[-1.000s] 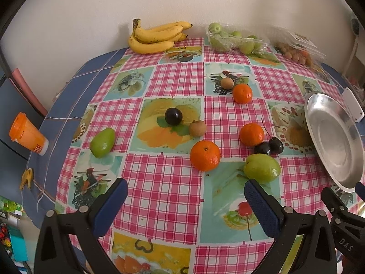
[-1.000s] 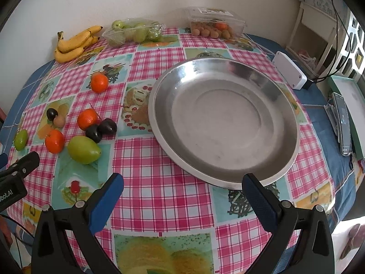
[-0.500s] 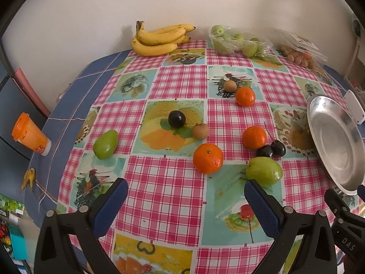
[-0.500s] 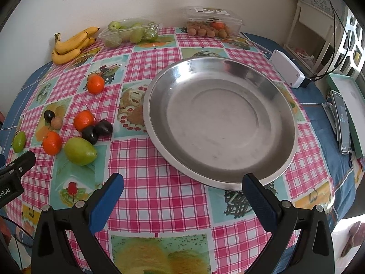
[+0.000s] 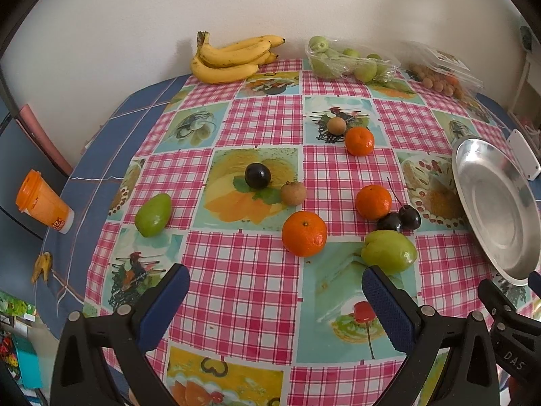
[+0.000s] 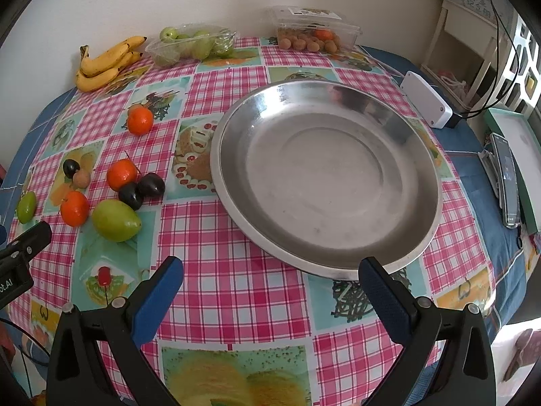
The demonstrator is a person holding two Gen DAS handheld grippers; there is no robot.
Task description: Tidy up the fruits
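Loose fruit lies on the checked tablecloth: three oranges, the nearest (image 5: 304, 233) just ahead of my left gripper (image 5: 275, 294), a green fruit (image 5: 389, 251) by its right finger, another green fruit (image 5: 153, 215) at left, two dark plums (image 5: 399, 219), one dark plum (image 5: 257, 175) and two small brown fruits. An empty steel plate (image 6: 326, 176) lies ahead of my right gripper (image 6: 270, 286). Both grippers are open and empty, above the table's near part.
Bananas (image 5: 233, 57), a bag of green fruit (image 5: 348, 61) and a clear box of small brown fruit (image 6: 314, 35) line the back edge by the wall. An orange cup (image 5: 42, 201) stands off the table at left. A white device (image 6: 426, 103) and a phone (image 6: 507, 182) lie right.
Both grippers have drawn back and risen slightly, so the table contents sit a little farther and lower in view. Nothing on the table has moved.
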